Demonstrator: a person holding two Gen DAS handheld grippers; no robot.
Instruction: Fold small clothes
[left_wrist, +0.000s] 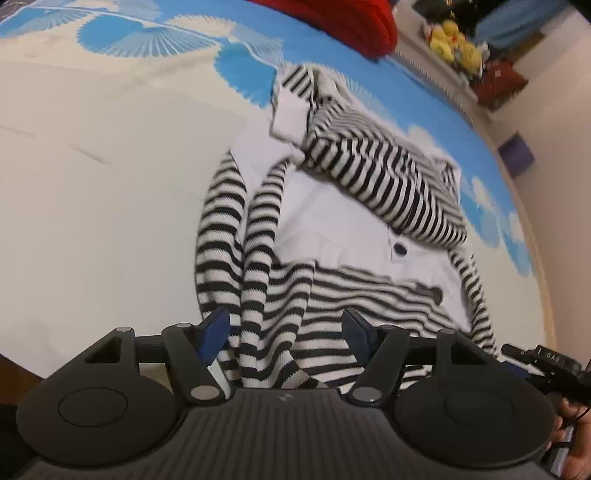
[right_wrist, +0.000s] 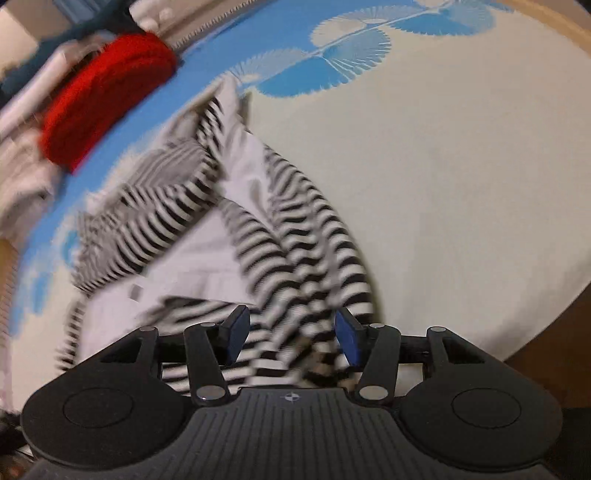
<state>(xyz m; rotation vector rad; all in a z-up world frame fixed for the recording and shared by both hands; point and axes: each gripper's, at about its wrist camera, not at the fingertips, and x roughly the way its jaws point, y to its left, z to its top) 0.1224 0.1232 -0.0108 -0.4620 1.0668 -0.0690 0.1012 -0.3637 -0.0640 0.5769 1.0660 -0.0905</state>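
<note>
Left gripper (left_wrist: 286, 332): jaws wide apart, striped fabric bunched between them, no pinch visible. Right gripper (right_wrist: 291, 334): jaws likewise spread, stripes between; contact unclear through blur. Striped garment (left_wrist: 369, 221) lies partly folded on the blue-and-cream sheet (left_wrist: 92, 203), sleeves trailing toward both grippers. Red knit item (right_wrist: 107, 96) lies beyond it.
</note>
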